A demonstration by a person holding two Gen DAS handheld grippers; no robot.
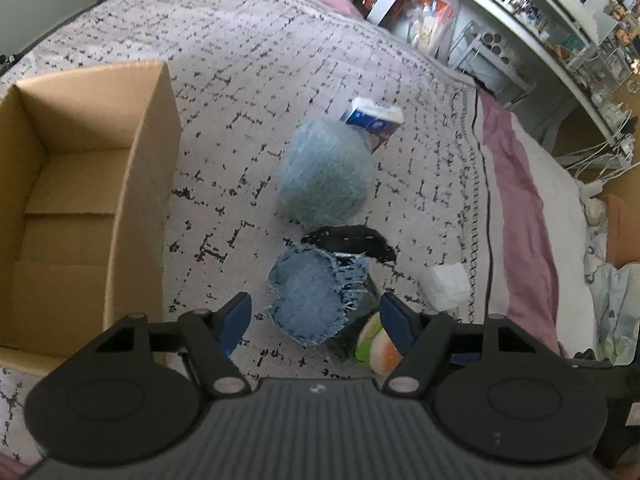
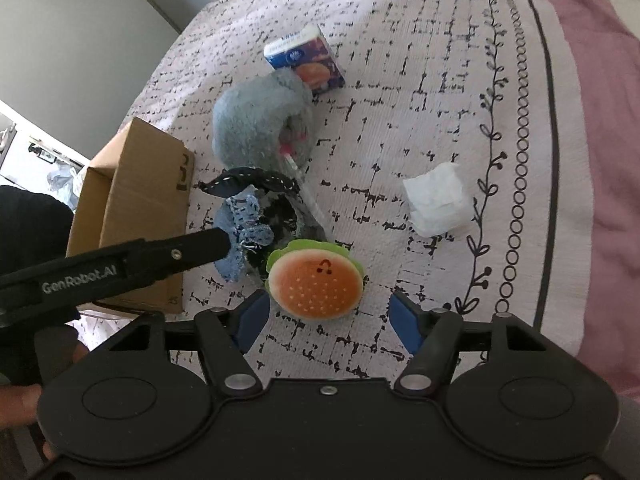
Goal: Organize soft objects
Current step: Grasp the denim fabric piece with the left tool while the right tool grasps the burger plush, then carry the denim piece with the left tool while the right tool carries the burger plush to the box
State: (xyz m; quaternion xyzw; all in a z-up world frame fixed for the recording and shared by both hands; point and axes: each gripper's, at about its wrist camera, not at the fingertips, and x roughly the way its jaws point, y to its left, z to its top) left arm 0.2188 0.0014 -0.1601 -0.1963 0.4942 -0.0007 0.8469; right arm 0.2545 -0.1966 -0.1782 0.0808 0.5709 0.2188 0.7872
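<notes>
- Pointing steeply down at the bed (image 1: 248, 60), the left gripper (image 1: 314, 322) hangs with its blue pads apart; a frayed denim piece (image 1: 308, 300) lies between them and no pad presses on it.
- In the right wrist view, the left gripper's black finger (image 2: 192, 246) slants in from the left edge to that denim piece (image 2: 240, 236), and part of a hand (image 2: 24, 402) shows at the lower left.
- The right gripper (image 2: 330, 320) also tilts down, jaws apart, over a burger plush (image 2: 316, 282); the plush sits at the pads' tips and they are not closed on it.
- A cardboard box (image 1: 132, 184) stands open at the bed's left side; the part of its floor that shows is bare.
- Right of the box, the soft things run in a row: a fuzzy grey-blue plush (image 1: 324, 168), a dark stitched cloth (image 1: 352, 242), the denim, then the burger (image 1: 376, 342).
- A blue tissue pack (image 1: 372, 120) touches the grey plush's far side.
- A folded white tissue (image 2: 438, 200) lies apart, toward the bed's right edge.
</notes>
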